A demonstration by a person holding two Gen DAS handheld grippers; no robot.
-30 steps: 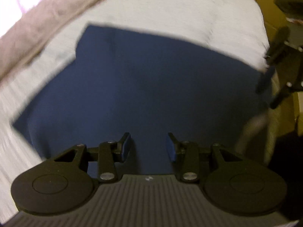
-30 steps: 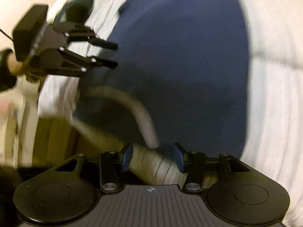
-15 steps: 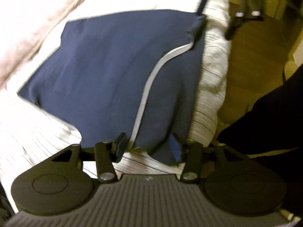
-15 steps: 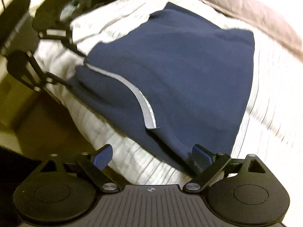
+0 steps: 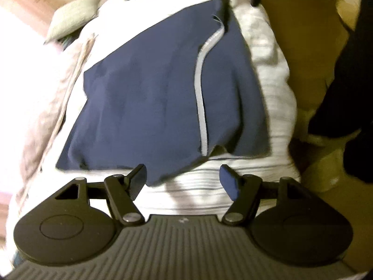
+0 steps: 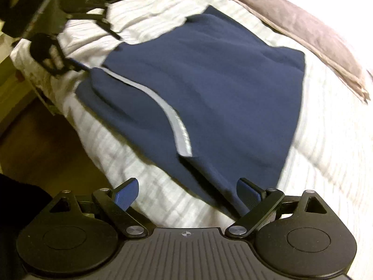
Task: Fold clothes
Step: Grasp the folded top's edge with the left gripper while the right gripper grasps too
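Note:
A navy garment with a grey stripe lies folded on the white striped bedcover, near the bed's edge. My left gripper hovers over the garment's near edge. Its jaws are opening, and only a corner of cloth lies loose between them. The right wrist view shows the same garment and stripe. My right gripper stands wide open above the opposite corner, with cloth beside its right pad but not pinched. The left gripper appears at that view's upper left.
A beige-brown blanket runs along the far side of the bed. A pale pillow lies at its head. Wooden floor borders the bed's edge, where the person's dark clothing stands.
Both grippers have widened and pulled back to the garment's ends at the bed edge. The striped edge, hanging in the air a second ago, now lies flat on the garment.

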